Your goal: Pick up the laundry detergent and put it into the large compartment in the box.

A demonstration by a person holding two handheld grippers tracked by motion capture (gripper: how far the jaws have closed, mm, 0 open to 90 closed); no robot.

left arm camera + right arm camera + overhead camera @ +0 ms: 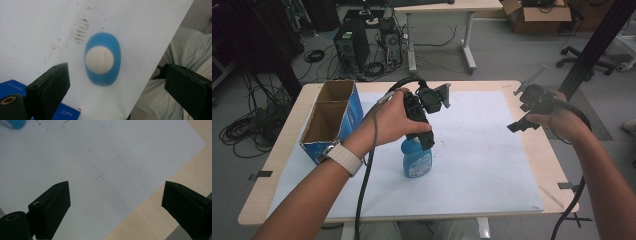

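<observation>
The blue bottle (416, 159) stands upright on the white mat (482, 150) of the tabletop, long axis vertical, white cap (99, 60) pointing straight up at the left tool (116, 82), which hovers above it, jaws wide apart and empty. It looks like light, smooth plastic, likely slippery and slightly squeezable; the narrow neck under the cap seems the surest hold. The right tool (115, 202) hangs open, well apart.

Glossy plastic bottle (416, 159), matt scuffed white sheet (492, 150), cardboard box (332, 117)
</observation>
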